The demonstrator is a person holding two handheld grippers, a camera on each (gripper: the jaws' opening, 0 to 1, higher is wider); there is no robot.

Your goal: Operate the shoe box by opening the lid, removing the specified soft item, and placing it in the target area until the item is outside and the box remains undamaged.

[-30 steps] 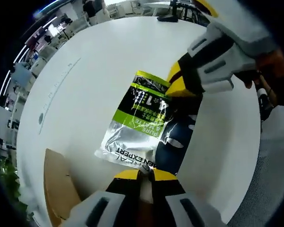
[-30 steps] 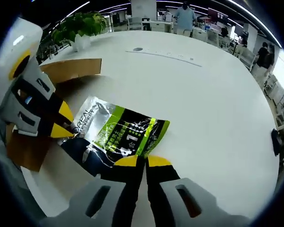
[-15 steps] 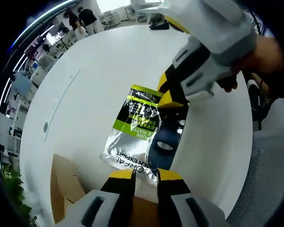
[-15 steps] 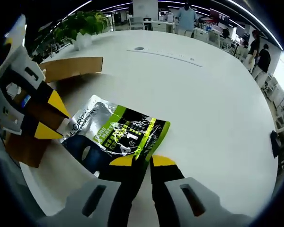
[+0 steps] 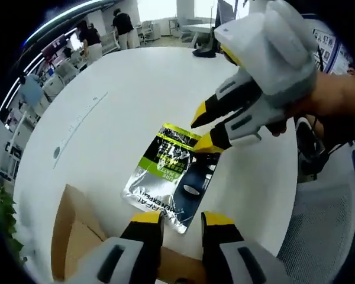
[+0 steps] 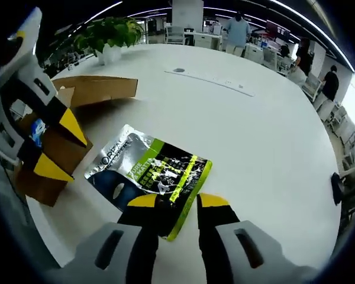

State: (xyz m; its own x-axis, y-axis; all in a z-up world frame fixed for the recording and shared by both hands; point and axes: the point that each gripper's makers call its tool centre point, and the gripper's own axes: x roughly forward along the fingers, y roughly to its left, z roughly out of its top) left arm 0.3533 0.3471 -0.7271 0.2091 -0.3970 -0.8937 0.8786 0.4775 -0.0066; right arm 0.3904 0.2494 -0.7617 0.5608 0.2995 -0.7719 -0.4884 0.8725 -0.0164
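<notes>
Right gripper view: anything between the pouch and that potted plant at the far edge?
In the right gripper view, the cardboard box's open flap lies between the pouch and the potted plant, with bare white table around it.

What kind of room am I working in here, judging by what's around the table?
Most likely an open-plan office. Beyond the big round white table there are rows of desks with people standing about, long ceiling light strips, and a potted plant on the table's far edge.
</notes>
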